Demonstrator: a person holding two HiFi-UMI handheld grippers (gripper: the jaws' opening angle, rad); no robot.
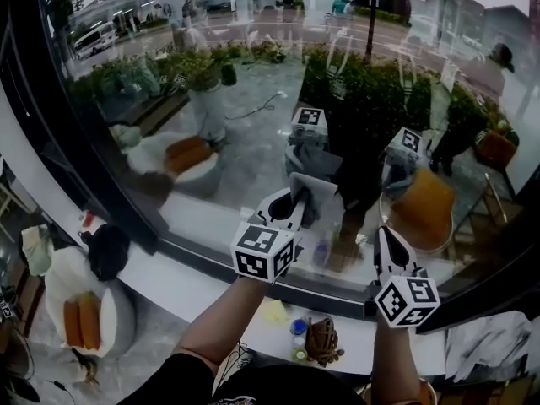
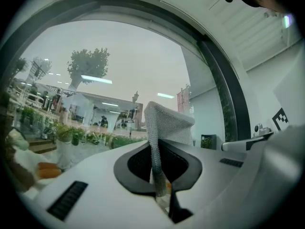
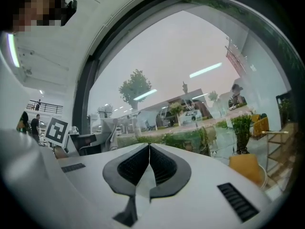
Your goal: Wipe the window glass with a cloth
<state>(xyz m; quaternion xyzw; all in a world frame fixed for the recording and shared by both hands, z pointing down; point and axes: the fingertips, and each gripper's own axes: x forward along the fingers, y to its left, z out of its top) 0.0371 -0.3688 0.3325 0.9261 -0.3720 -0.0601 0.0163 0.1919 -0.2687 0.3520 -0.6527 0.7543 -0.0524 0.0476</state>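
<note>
While raised before the window glass [image 1: 253, 116], clamps one grey cloth [image 1: 317, 194] between left gripper [image 1: 297, 202] jaws, at ten o'clock from right gripper [image 1: 390, 239]. Two grippers counted; right jaws pressed together on nothing.

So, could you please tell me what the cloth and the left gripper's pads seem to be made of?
The cloth, clamped in the left gripper, looks like grey woven or knitted fabric, perhaps microfibre: it shows a fine matte grid texture and soft folds. The pads look like black matte rubber or soft plastic, faintly ribbed.
</note>
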